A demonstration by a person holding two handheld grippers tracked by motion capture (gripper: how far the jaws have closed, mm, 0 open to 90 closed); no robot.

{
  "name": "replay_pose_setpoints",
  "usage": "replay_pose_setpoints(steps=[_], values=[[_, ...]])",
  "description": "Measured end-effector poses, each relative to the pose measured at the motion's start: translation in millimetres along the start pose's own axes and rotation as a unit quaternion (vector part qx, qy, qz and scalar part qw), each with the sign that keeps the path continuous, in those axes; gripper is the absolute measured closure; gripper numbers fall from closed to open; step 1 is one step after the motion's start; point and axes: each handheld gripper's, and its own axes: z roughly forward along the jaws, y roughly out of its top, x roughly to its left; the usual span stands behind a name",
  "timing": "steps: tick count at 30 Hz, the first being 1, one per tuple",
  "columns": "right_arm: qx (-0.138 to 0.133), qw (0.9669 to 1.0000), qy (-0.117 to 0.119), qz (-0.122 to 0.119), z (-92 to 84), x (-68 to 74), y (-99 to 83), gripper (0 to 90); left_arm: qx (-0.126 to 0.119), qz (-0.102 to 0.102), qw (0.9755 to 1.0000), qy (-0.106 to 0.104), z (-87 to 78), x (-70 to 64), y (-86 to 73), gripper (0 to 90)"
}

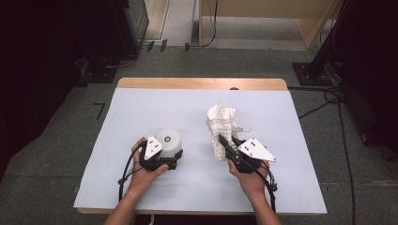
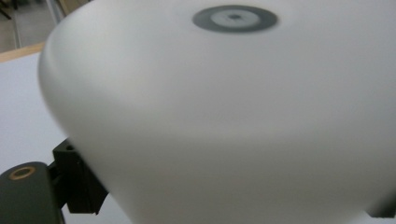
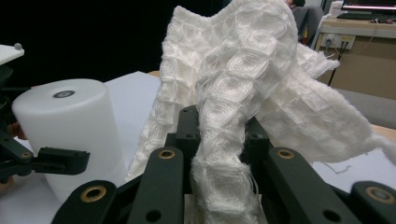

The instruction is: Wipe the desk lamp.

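Right gripper (image 3: 219, 140) pinches white waffle cloth (image 3: 243, 79); cup (image 3: 70, 135), probably plastic, beside.

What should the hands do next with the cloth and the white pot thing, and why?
Probably bring the white cloth, pinched in the right gripper, over to wipe the upturned white cup. The left gripper already straddles the cup, jaws wide around it.

Wooden table (image 1: 202, 83) covered by a white sheet (image 1: 141, 112); a white cylinder (image 1: 170, 140) apparently stands on it.
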Motion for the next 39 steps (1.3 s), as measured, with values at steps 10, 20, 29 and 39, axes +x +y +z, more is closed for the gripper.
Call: replay_pose_setpoints(steps=[10, 20, 29, 39], values=[[-0.002, 1.0000, -0.006, -0.001, -1.6, -3.2, 1.0, 74.7, -0.019, -0.027, 0.9975, 0.063, -5.5, -17.9, 0.8, 3.8], [-0.003, 1.0000, -0.006, -0.001, -1.5, -3.0, 0.8, 74.6, 0.006, -0.045, 0.9887, 0.143, 2.4, -35.0, 1.2, 6.6], [0.000, 1.0000, 0.004, 0.004, -0.4, 1.9, 1.0, 74.7, -0.007, -0.046, 0.9971, 0.060, -2.7, -20.9, 4.0, 8.3], [-0.014, 0.9988, 0.046, -0.006, -1.1, 27.2, 11.5, 74.7, -0.044, -0.058, 0.9867, -0.146, -18.6, -15.4, 24.7, 8.4]])
